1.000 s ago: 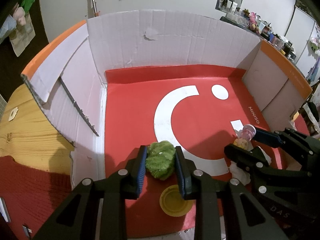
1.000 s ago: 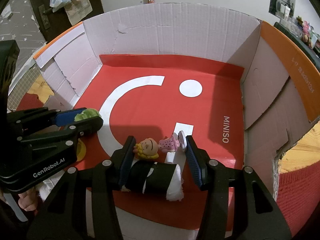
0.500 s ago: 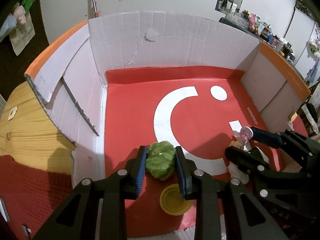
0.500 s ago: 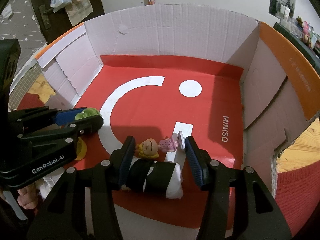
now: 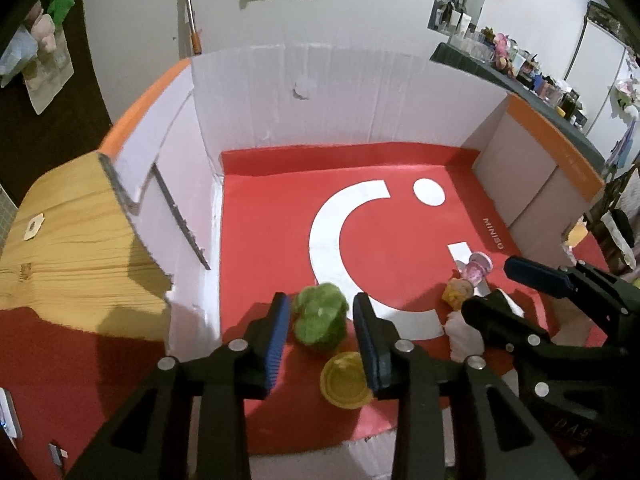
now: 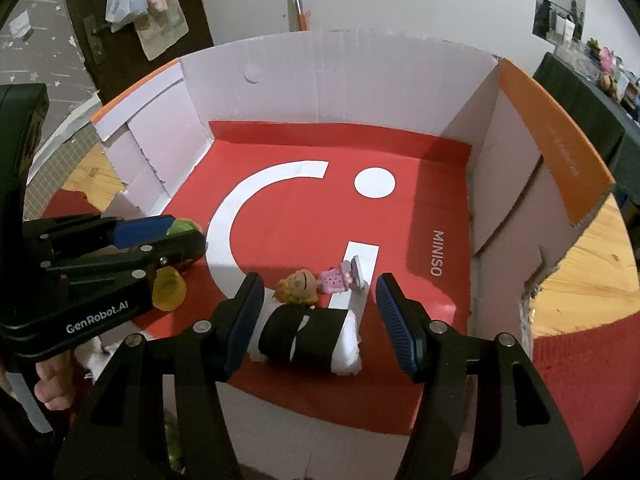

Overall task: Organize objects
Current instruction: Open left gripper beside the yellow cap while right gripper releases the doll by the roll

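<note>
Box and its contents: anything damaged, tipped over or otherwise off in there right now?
The cardboard box is worn: ragged torn edges on the right wall and left wall, and a scuff on the back wall. The little doll figure lies on its side, not standing. The yellow cup also looks tipped. Nothing is spilled.

"MINISO" on the box floor [image 6: 400, 208]; "GenRobot.AI" on the left gripper [image 6: 160, 236].

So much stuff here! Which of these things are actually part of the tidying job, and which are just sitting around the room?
Part of the job:
- green fuzzy toy, between the left gripper fingers
- small doll
- black-and-white roll, between the open right gripper fingers
- yellow cup
- cardboard box holding them all

Just lying about:
- bag on the door
- cluttered shelf
</note>
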`<state>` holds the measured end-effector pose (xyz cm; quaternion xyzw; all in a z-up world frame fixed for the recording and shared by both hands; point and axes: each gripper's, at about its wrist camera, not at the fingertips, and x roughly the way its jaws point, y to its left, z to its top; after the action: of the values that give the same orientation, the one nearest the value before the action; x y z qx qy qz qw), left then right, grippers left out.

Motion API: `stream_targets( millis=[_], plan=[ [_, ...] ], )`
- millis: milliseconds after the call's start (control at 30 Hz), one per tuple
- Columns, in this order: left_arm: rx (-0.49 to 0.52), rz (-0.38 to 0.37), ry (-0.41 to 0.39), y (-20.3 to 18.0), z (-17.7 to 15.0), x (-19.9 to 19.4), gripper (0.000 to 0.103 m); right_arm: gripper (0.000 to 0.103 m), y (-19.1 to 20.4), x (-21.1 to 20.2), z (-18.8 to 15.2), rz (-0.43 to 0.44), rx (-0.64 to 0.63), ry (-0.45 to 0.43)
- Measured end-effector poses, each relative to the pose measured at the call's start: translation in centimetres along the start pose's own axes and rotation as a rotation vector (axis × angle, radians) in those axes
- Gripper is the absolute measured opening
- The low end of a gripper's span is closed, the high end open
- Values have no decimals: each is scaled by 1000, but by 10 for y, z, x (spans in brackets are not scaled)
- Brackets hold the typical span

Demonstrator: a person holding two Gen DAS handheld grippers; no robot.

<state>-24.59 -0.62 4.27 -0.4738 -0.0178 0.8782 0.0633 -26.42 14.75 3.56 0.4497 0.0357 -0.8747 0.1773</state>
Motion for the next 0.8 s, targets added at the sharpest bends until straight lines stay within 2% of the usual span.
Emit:
stream_targets(
  millis=[133, 333, 433, 600, 700, 800],
  plan=[
    [3, -2, -23, -1, -3, -11, 41, 63, 5, -9, -2, 6, -6, -20],
    [2, -13, -45, -1, -11, -23, 41, 64, 12, -24, -7, 14, -15, -55],
    [10, -11, -58, -2, -14, -28, 41, 70, 13, -32, -10, 5, -20, -70],
    [26, -15, -73, -4, -23, -37, 41, 71, 13, -45, -19, 16, -10, -88],
    [28, -26, -89, -5, -29, -44, 50, 74, 15, -54, -24, 26, -9, -104],
    [27, -37, -109, -6, -36, -53, 52, 77, 19, -64, -30, 26, -16, -123]
  ],
)
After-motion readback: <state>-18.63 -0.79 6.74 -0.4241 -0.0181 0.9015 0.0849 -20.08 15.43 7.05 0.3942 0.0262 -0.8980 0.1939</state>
